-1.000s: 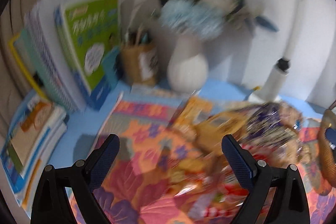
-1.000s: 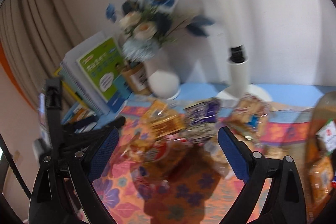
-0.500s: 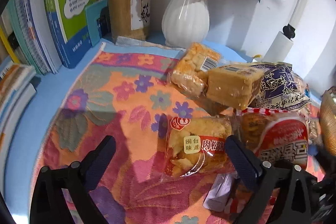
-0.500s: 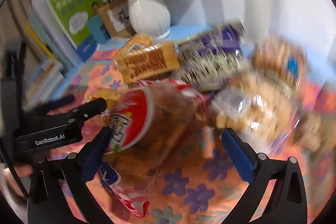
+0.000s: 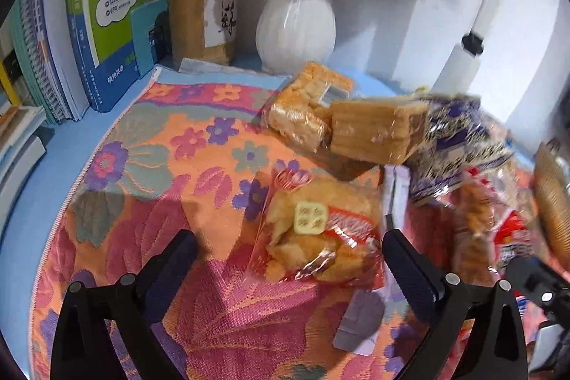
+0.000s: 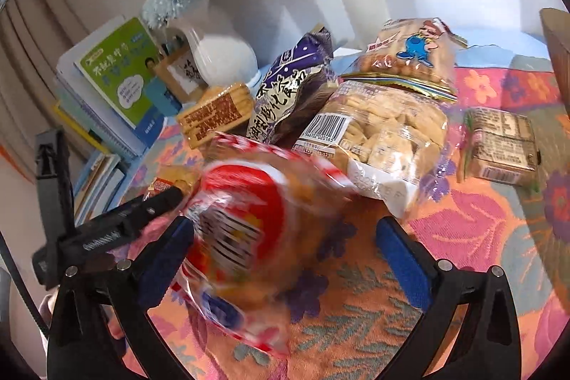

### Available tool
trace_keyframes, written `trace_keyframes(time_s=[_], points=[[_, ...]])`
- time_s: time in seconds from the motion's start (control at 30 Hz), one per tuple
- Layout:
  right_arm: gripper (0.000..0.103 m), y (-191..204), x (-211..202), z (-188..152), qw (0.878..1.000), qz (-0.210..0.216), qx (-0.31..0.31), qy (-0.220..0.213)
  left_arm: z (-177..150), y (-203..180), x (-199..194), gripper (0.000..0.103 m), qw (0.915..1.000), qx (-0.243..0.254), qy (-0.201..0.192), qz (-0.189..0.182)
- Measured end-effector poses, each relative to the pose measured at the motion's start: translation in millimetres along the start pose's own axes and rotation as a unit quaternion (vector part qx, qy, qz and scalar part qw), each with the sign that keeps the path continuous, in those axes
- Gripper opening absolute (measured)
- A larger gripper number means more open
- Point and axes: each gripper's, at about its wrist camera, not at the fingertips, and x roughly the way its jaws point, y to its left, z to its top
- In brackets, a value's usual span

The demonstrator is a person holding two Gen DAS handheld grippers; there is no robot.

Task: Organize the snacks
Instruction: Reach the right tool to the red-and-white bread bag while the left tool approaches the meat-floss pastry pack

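Observation:
A heap of packaged snacks lies on a floral cloth (image 5: 142, 166). My left gripper (image 5: 290, 259) is open and low over the cloth. A clear bag of golden pastry (image 5: 320, 237) with a red label lies between its fingers, near the right one. Behind it are two wafer packs (image 5: 306, 105) and a purple bag (image 5: 459, 138). My right gripper (image 6: 285, 234) is open too, with a blurred red-and-white bag (image 6: 249, 230) between its fingers. Past that bag lie a clear biscuit bag (image 6: 384, 130), a cartoon-printed bag (image 6: 409, 48) and a brown wrapped block (image 6: 502, 145).
A white vase (image 5: 295, 24) with blue flowers, a brown pen holder (image 5: 199, 20) and upright books (image 5: 117, 6) stand along the back left. A brown woven container (image 6: 555, 45) is at the far right. The left gripper's body (image 6: 117, 230) sits close beside the right one.
Both grippers have come down towards the snack heap, and the vase and flowers have slid up out of the middle. The red-and-white bag now lies between the right fingers.

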Motion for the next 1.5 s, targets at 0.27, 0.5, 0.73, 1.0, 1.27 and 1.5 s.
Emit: trace_keyframes(time_s=[0.27, 0.5, 0.73, 1.0, 1.27, 1.5], points=[[0.103, -0.1, 2.4, 0.0, 1.0, -0.001, 0.0, 0.002, -0.6, 3.0, 3.2, 0.103, 1.0, -0.003, 0.002, -0.001], [0.103, 0.6, 2.6, 0.0, 1.0, -0.003, -0.001, 0.003, -1.1, 2.8, 4.0, 0.103, 1.0, -0.005, 0.002, -0.003], [0.103, 0.9, 3.9, 0.2, 1.0, -0.004, -0.002, 0.003, -1.2, 3.0, 3.6, 0.103, 1.0, -0.004, 0.002, -0.002], [0.103, 0.9, 4.7, 0.2, 1.0, -0.004, -0.003, 0.003, -1.2, 3.0, 3.9, 0.103, 1.0, -0.004, 0.002, -0.002], [0.103, 1.0, 4.5, 0.3, 1.0, -0.004, -0.002, 0.004, -1.3, 2.7, 4.1, 0.103, 1.0, -0.005, 0.002, -0.002], [0.103, -0.8, 1.8, -2.3, 1.0, 0.009, 0.005, 0.002, -1.2, 2.2, 3.6, 0.103, 1.0, -0.007, 0.0, -0.003]])
